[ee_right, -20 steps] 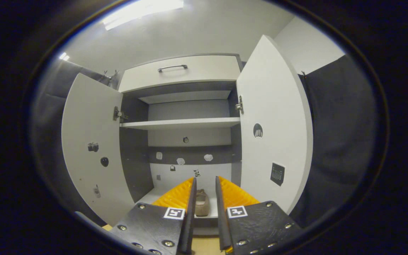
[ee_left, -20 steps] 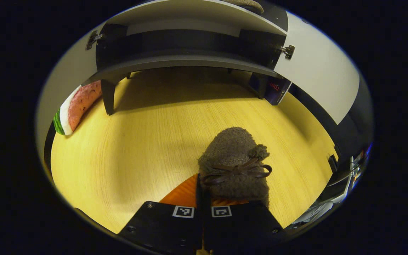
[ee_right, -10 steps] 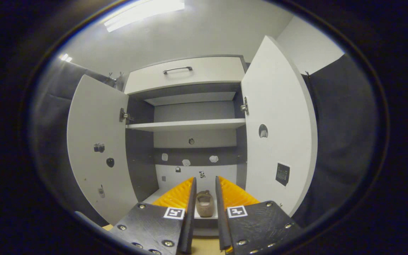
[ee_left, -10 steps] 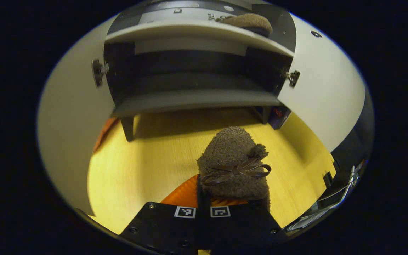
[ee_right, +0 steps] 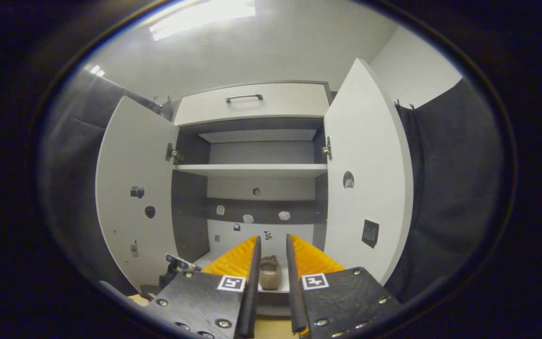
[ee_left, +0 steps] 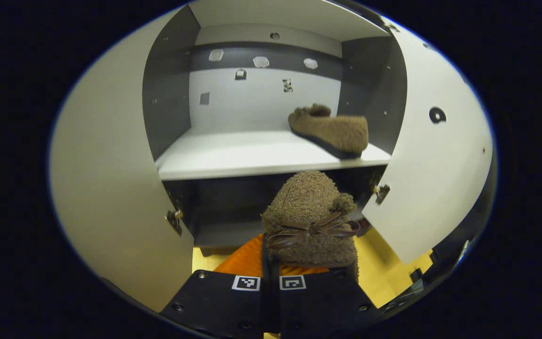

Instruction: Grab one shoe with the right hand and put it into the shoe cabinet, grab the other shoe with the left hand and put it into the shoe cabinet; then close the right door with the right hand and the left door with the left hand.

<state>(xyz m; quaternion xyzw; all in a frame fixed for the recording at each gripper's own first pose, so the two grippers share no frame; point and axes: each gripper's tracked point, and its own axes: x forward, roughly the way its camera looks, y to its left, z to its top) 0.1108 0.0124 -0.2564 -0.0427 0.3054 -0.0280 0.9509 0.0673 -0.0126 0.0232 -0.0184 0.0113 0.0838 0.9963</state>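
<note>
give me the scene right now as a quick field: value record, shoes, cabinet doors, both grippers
held shoe: brown fuzzy shoe with bow, gripped at its heel end by the left gripper, in front of the cabinet
placed shoe: second brown shoe on the white shelf, toward its right side
left door: left door open
right door: right door open
right gripper: right gripper open, empty, back from the cabinet, aimed at the placed shoe
task stage: one shoe in, second not yet in, doors not closed
</note>
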